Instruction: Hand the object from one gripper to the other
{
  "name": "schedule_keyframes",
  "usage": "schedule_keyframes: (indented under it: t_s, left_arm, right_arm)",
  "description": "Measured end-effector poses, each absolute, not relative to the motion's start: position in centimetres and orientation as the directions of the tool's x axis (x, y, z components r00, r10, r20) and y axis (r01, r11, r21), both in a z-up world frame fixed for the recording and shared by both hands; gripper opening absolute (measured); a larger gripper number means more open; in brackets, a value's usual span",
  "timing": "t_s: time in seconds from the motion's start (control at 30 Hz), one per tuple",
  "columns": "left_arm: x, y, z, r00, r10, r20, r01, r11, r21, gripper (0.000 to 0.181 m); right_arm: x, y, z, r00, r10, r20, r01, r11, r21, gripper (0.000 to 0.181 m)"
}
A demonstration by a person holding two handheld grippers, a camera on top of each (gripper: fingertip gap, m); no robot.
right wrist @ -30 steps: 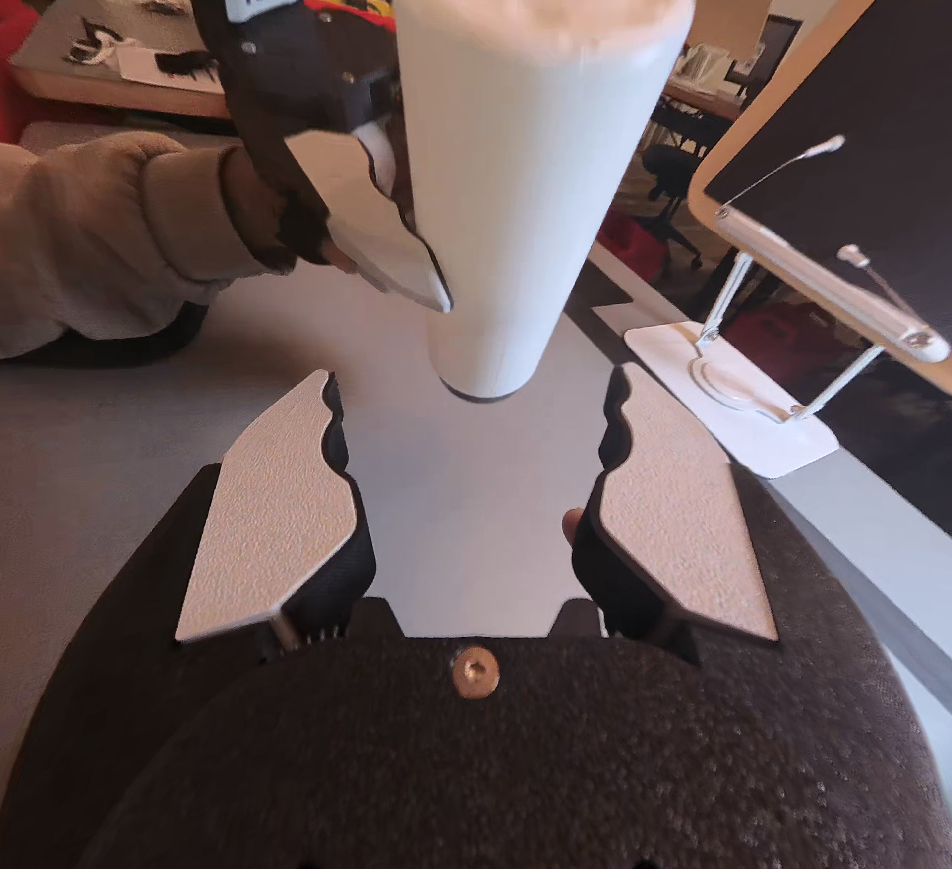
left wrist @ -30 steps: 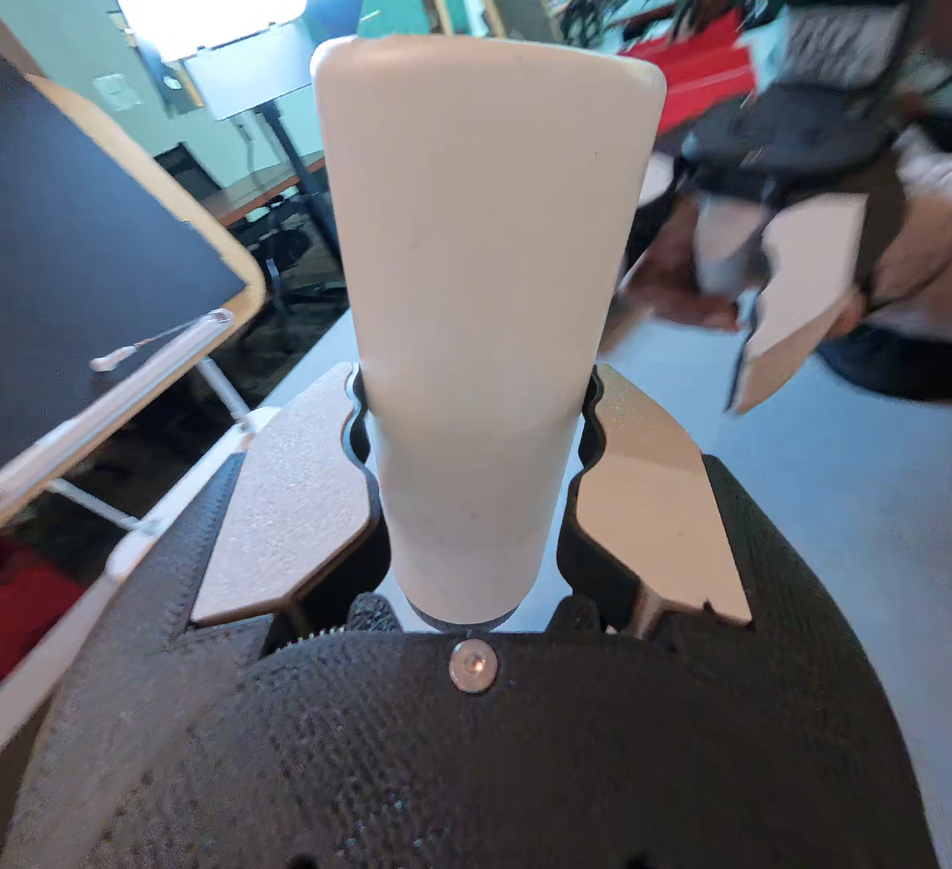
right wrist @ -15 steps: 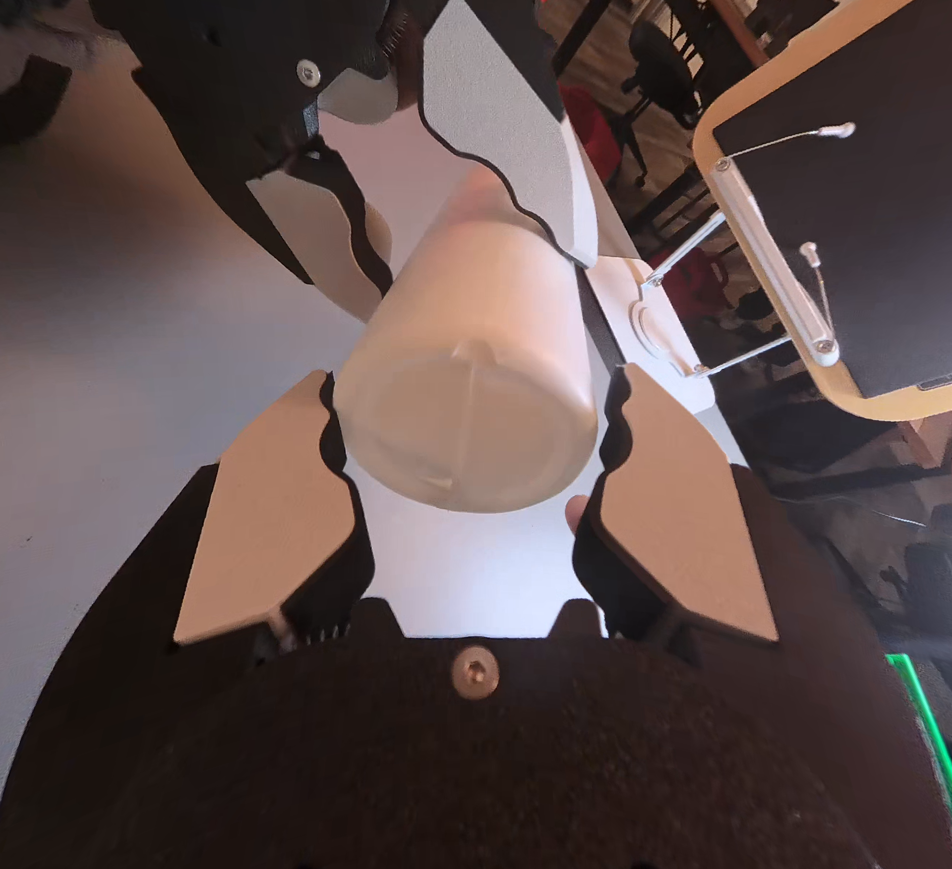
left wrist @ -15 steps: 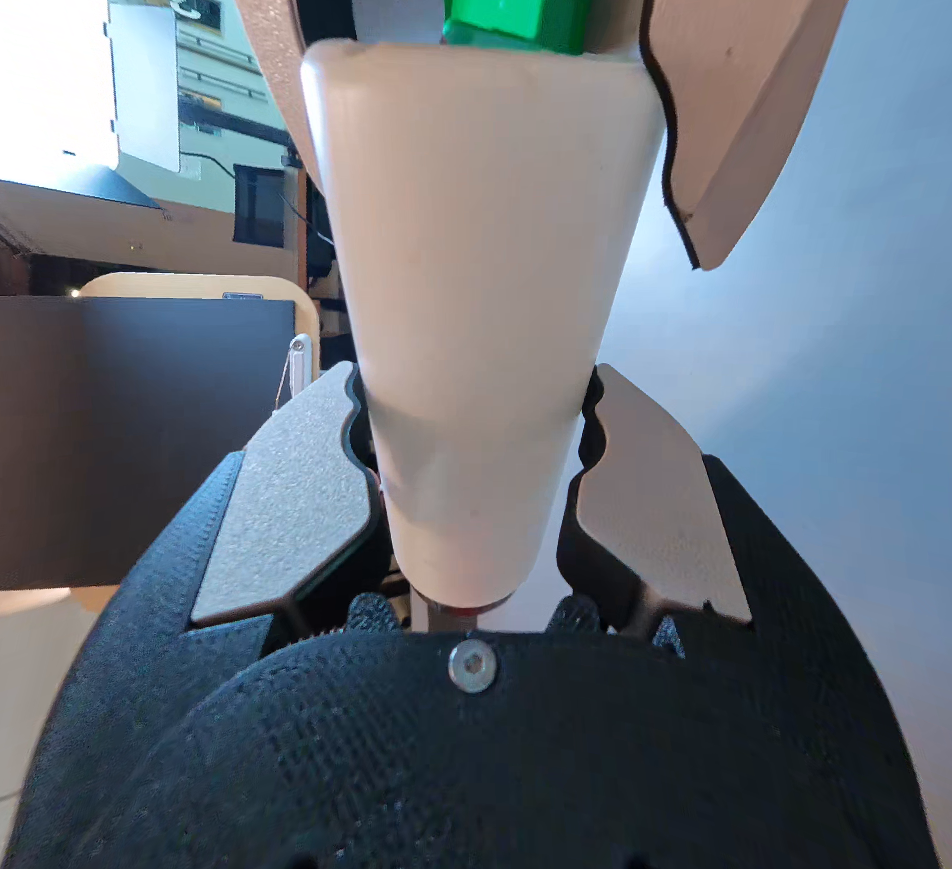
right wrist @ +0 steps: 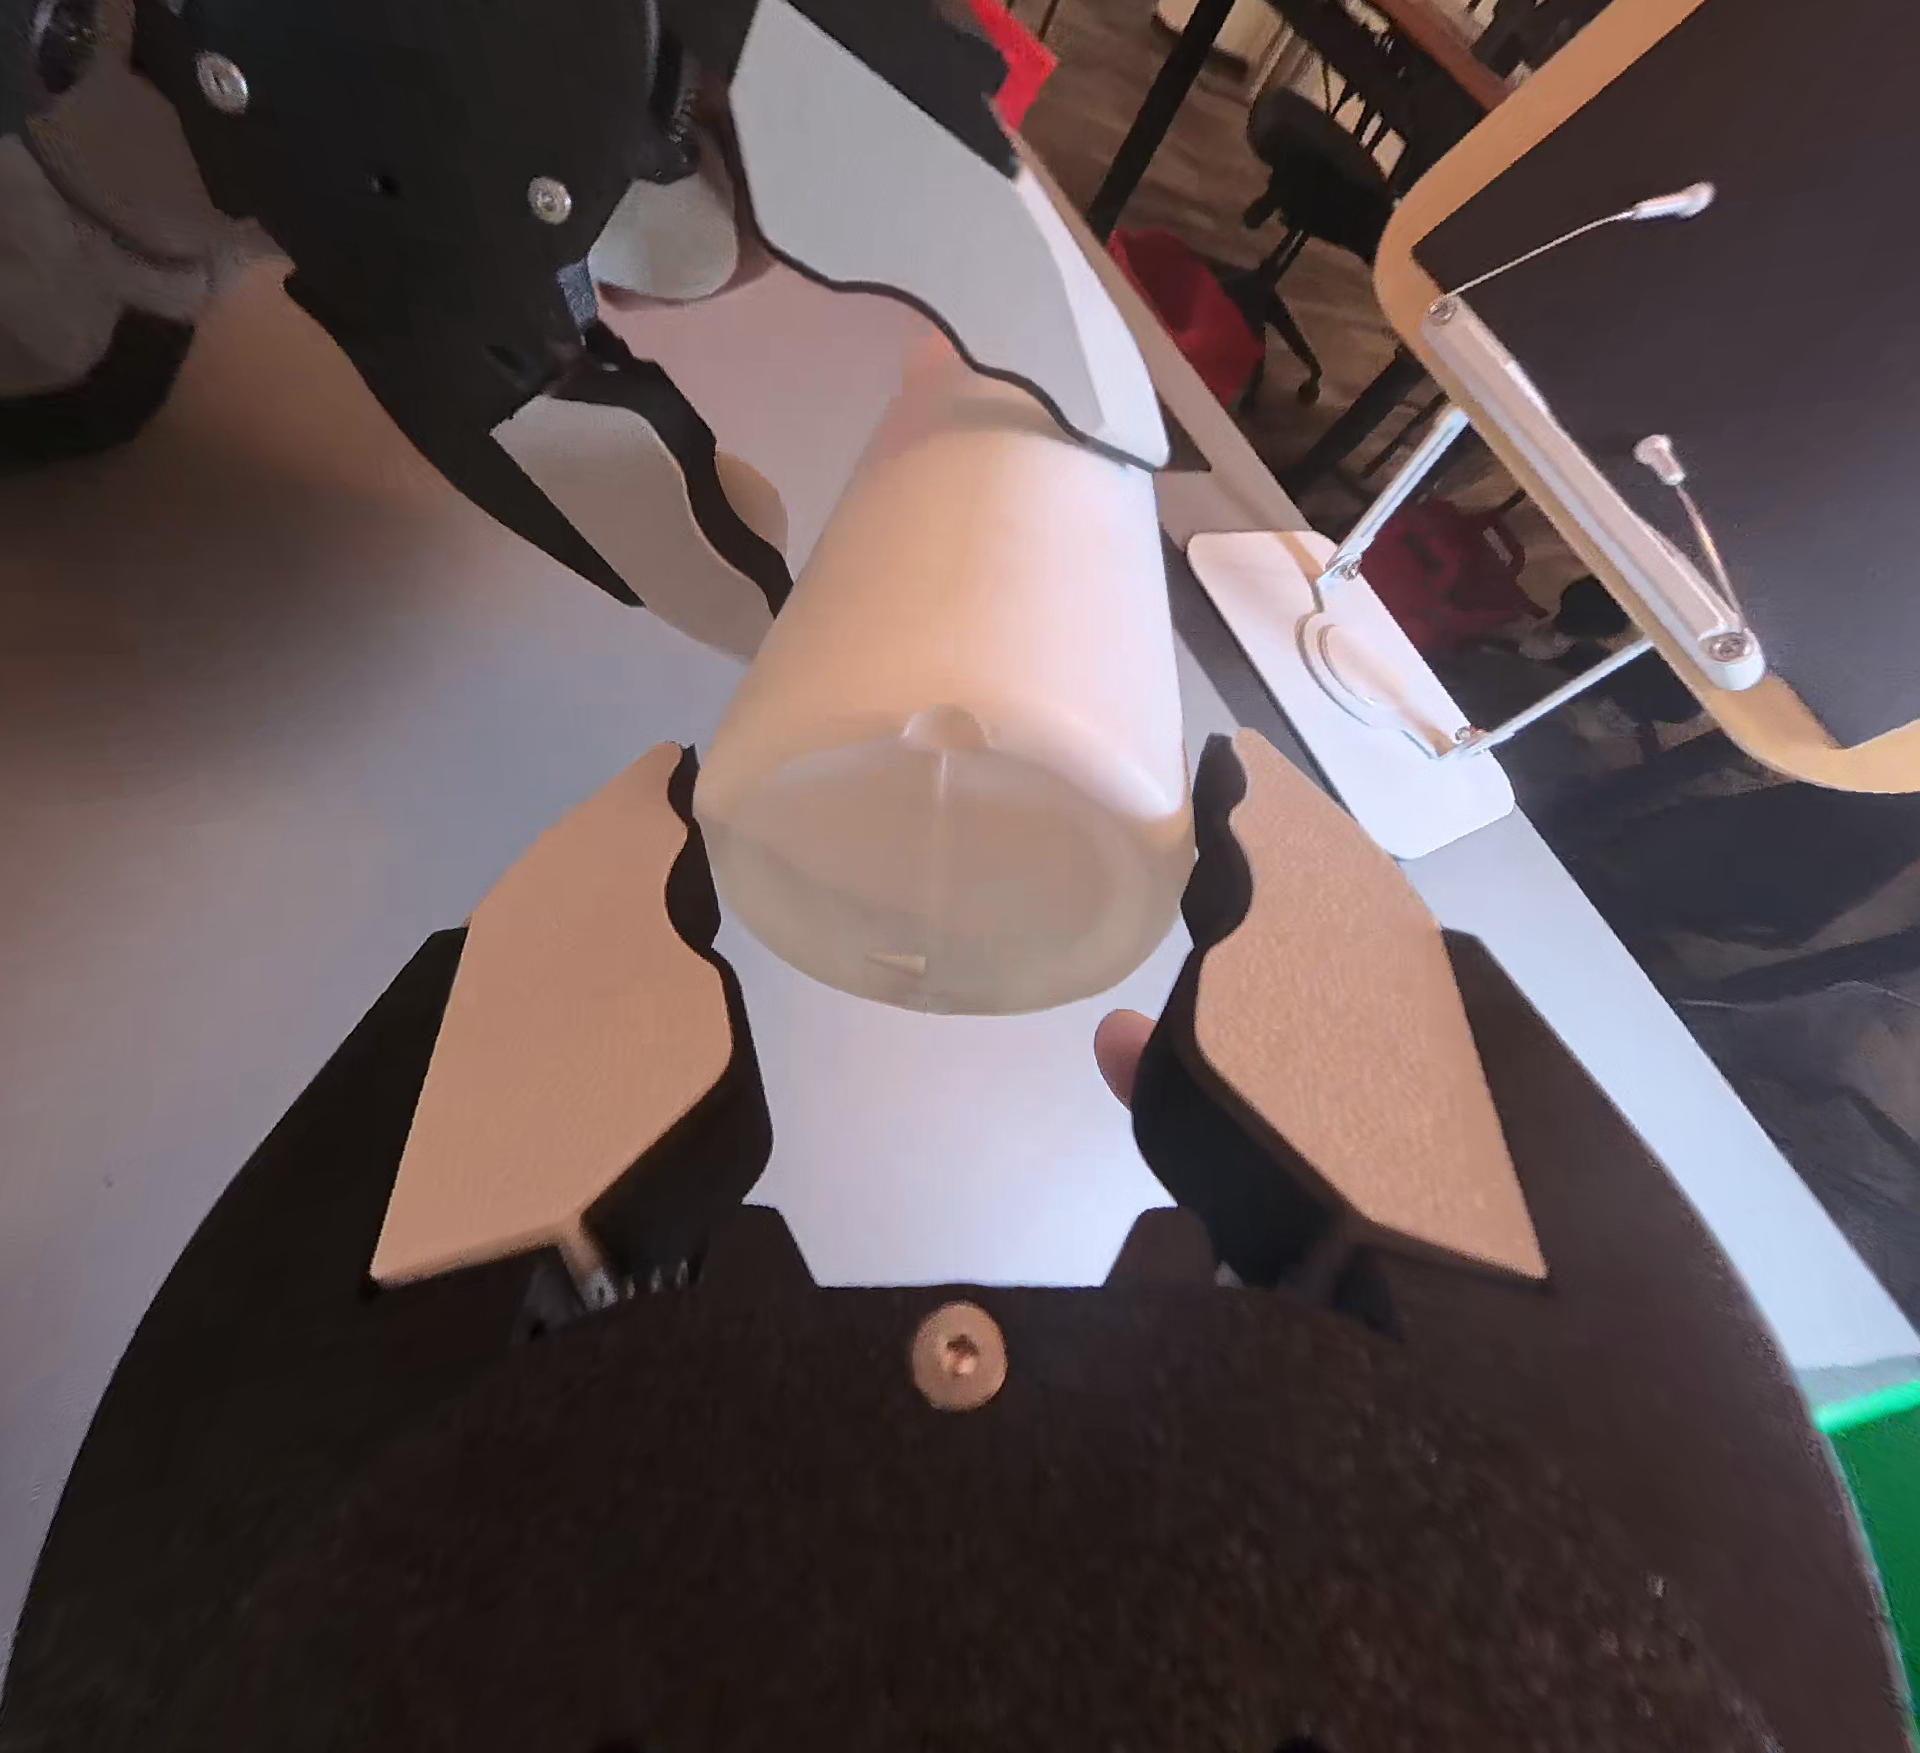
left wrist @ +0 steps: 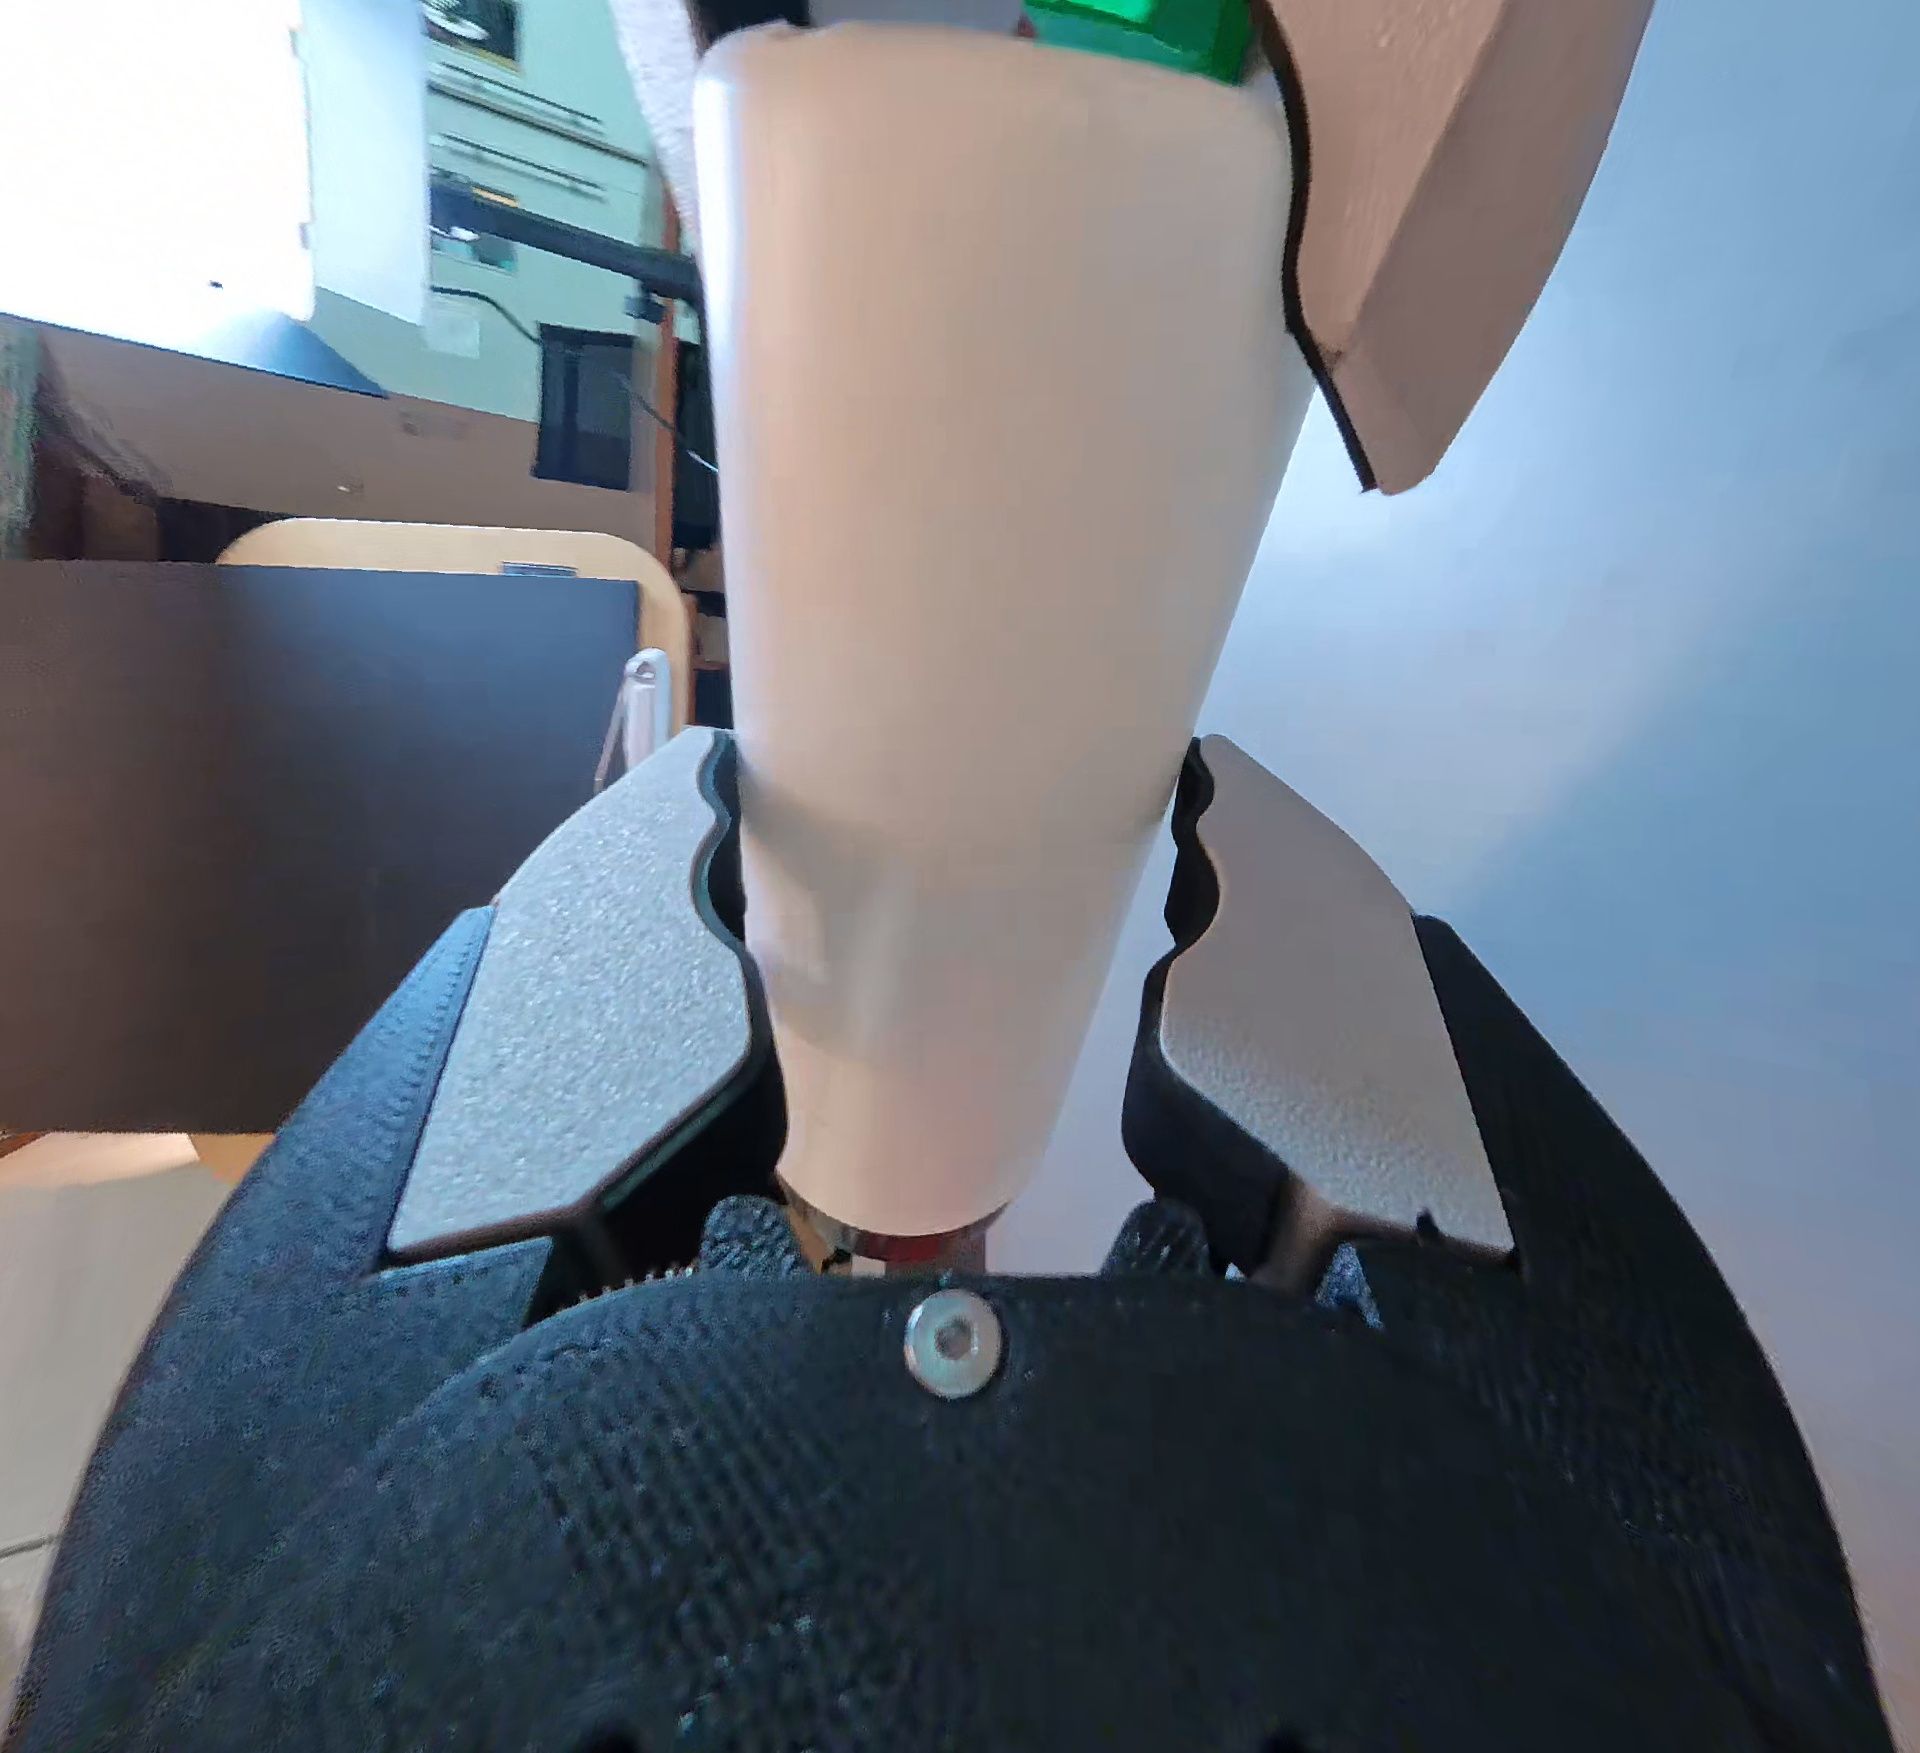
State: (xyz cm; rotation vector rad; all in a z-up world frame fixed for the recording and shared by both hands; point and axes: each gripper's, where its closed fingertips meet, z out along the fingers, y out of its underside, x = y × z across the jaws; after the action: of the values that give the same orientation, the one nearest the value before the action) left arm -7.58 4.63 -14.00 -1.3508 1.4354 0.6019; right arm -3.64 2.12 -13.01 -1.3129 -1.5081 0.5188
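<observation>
Two tools meet on one white bottle (left wrist: 987, 560) and we sit right at the handover. In our left wrist view, the left tool (left wrist: 961, 872) has its near finger pad against the bottle's narrow end while a sliver of gap shows at the other pad, so we cannot tell whether it is clamped or letting go. Beyond, the right tool (left wrist: 1434, 176) reaches over the wide end, green plastic behind it. From the right wrist view, the right tool (right wrist: 940, 862) brackets the bottle's flat base (right wrist: 935, 882), pads at its edges; clenched or not, we cannot tell. The bottle hangs above the pale desk (right wrist: 260, 820). Farther off, the left tool (right wrist: 790, 415) carries a white sticker with print, cut off and blurred. Beyond the desk edge stands a black board (right wrist: 1714, 249) on a white stand (right wrist: 1351, 664).
</observation>
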Motion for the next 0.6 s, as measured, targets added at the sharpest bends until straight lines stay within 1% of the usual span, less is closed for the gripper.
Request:
schedule_keyframes:
  t_s: [0.1,0.13,0.17,0.2,0.23,0.3,0.33,0.37,0.4,0.43,0.47,0.5,0.53,0.6]
  left_arm:
    - [-8.0,4.6,-12.1,0.213,-0.348,-0.913,-0.915,0.257,-0.311,0.076]
    - [-8.4,4.8,-11.8,0.229,-0.334,-0.915,-0.915,0.247,-0.319,0.075]
    - [-8.8,5.0,-11.5,0.263,-0.336,-0.904,-0.907,0.235,-0.351,0.078]
    - [-9.1,5.1,-11.2,0.328,-0.356,-0.875,-0.878,0.226,-0.421,0.079]
    - [-9.3,5.1,-10.6,0.414,-0.38,-0.828,-0.826,0.226,-0.517,0.08]
    - [-9.5,4.8,-8.8,0.599,-0.452,-0.662,-0.632,0.242,-0.736,0.075]
    - [-9.5,4.6,-8.0,0.678,-0.522,-0.517,-0.478,0.221,-0.85,0.071]
    - [-9.4,4.4,-7.3,0.722,-0.609,-0.33,-0.287,0.172,-0.943,0.069]
    - [-9.0,4.2,-6.9,0.706,-0.698,-0.12,-0.08,0.09,-0.993,0.067]
    - [-8.4,4.0,-6.8,0.634,-0.769,0.083,0.101,-0.025,-0.995,0.065]
    - [-7.6,3.8,-7.2,0.523,-0.81,0.265,0.235,-0.162,-0.958,0.063]
    - [-6.6,3.6,-7.6,0.385,-0.823,0.419,0.338,-0.297,-0.893,0.067]
    - [-5.6,3.3,-7.9,0.242,-0.807,0.538,0.417,-0.414,-0.809,0.067]
    - [-3.0,3.0,-9.1,0.055,-0.74,0.67,0.484,-0.568,-0.666,0.07]
  right_arm:
    - [-3.0,2.6,-11.2,0.166,0.921,0.352,0.378,0.27,-0.886,0.089]
    - [-2.7,2.9,-10.6,0.186,0.918,0.351,0.358,0.27,-0.894,0.089]
    - [-2.3,3.2,-9.9,0.207,0.914,0.348,0.336,0.267,-0.903,0.089]
    - [-1.9,3.6,-9.1,0.229,0.913,0.337,0.309,0.26,-0.915,0.088]
    - [-1.3,4.0,-8.3,0.253,0.911,0.325,0.282,0.252,-0.926,0.088]
    - [0.1,5.2,-6.9,0.305,0.903,0.303,0.231,0.239,-0.943,0.087]
    - [0.8,5.8,-6.5,0.323,0.902,0.286,0.209,0.227,-0.951,0.085]
    - [1.5,6.3,-5.9,0.343,0.904,0.254,0.173,0.205,-0.963,0.085]
    - [2.2,6.8,-5.4,0.361,0.902,0.236,0.144,0.196,-0.97,0.085]
    - [2.7,7.2,-4.9,0.376,0.896,0.236,0.133,0.199,-0.971,0.085]
    - [3.2,7.4,-4.2,0.394,0.887,0.242,0.113,0.215,-0.97,0.085]
    - [3.6,7.3,-3.5,0.404,0.881,0.246,0.089,0.23,-0.969,0.085]
    - [3.9,7.1,-2.7,0.413,0.879,0.24,0.049,0.242,-0.969,0.085]
    - [4.5,6.3,-1.0,0.416,0.886,0.205,-0.061,0.252,-0.966,0.085]
